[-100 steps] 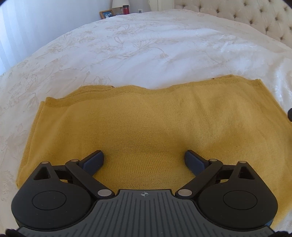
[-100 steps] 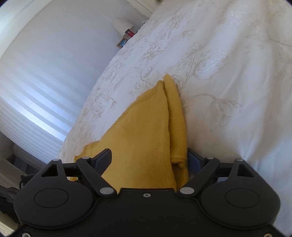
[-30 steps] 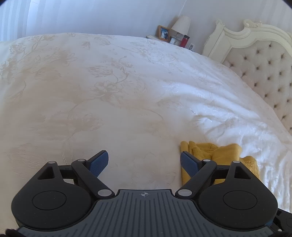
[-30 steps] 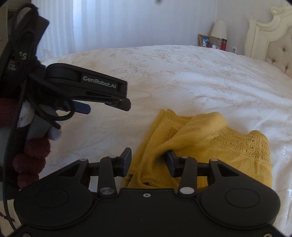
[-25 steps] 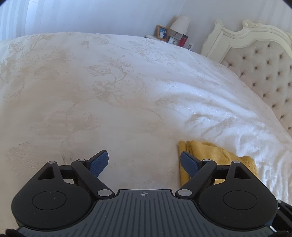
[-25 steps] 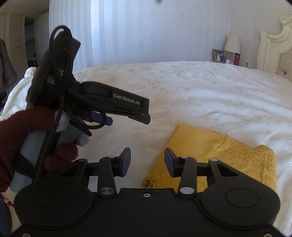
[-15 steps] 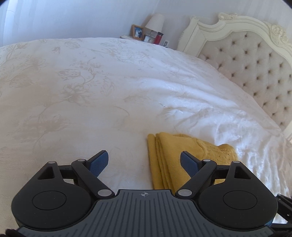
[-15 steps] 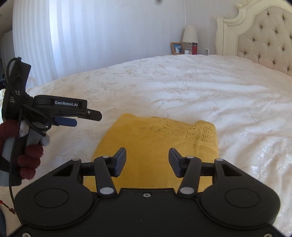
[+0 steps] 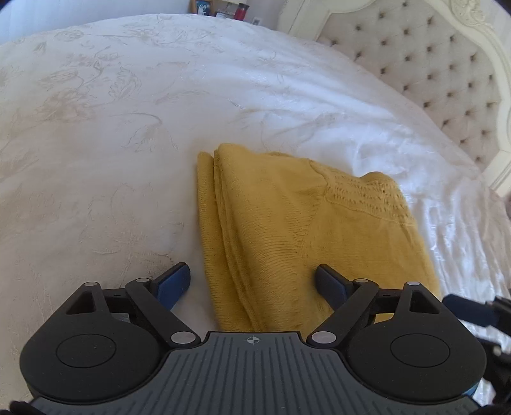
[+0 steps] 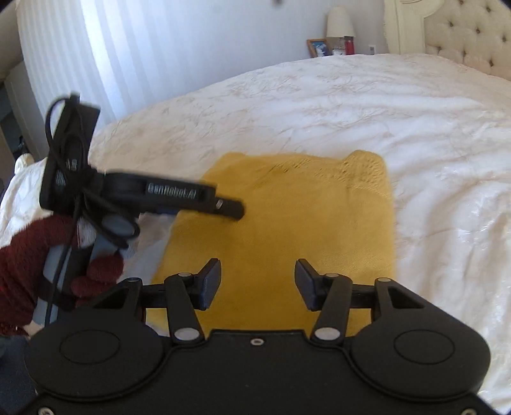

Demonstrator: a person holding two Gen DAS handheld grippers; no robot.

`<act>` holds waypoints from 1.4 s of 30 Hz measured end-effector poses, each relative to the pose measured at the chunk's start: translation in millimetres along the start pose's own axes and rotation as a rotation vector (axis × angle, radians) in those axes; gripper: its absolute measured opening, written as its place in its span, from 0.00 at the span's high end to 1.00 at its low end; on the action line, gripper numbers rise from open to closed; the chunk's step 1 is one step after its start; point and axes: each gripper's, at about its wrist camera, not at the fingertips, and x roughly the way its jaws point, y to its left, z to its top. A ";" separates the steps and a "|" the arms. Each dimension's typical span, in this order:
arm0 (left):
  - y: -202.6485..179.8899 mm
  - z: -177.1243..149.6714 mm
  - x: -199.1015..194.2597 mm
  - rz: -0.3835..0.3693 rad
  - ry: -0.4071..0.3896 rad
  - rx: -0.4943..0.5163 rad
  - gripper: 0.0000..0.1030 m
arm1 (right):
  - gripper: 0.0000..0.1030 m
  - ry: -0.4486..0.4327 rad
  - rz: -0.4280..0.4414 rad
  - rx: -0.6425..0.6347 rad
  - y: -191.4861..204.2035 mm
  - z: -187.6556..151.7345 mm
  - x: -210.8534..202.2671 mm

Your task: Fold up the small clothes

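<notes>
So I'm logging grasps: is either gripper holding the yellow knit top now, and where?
Neither. The left gripper and right gripper are open above the folded yellow knit top.

Bed (image 10: 367, 105), white floral coverlet: one. Tufted cream headboard (image 9: 424, 64): one. Folded mustard-yellow knit garment (image 10: 287, 223), lying on the coverlet: one, in several stacked layers showing along its left edge. Handheld grippers: two, the left gripper (image 9: 252, 281) and the right gripper (image 10: 257, 281), each with two jaws. Dark red gloved hand (image 10: 28, 255) in view: one, around the left gripper's handle. On the bedside stand at the far wall: one white-shaded lamp (image 10: 340, 22), one framed photo (image 10: 317, 48), one red bottle (image 10: 349, 44).
</notes>
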 end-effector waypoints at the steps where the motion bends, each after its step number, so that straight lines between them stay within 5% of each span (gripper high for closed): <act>1: 0.1 0.7 -0.7 0.000 0.003 -0.003 0.17 | 0.43 -0.012 -0.015 0.008 -8.3 5.3 -1.8; 23: -9.3 -6.4 0.9 0.033 -0.028 0.088 0.14 | 0.43 0.011 -0.123 0.046 -76.2 70.7 117.8; 29: -5.2 -9.1 -1.3 0.000 -0.044 0.086 0.11 | 0.35 -0.083 -0.164 0.076 -78.1 73.7 80.8; 31: -3.5 -11.1 -1.7 -0.015 -0.055 0.083 0.09 | 0.20 -0.113 -0.171 0.090 -81.0 70.5 60.4; 36: -2.6 -13.4 -4.1 -0.038 -0.075 0.081 0.06 | 0.02 -0.114 -0.134 0.152 -91.2 57.3 15.8; 42: 1.7 -18.9 -33.2 -0.018 -0.064 0.005 0.06 | 0.01 -0.090 -0.081 0.186 -98.5 31.5 -11.7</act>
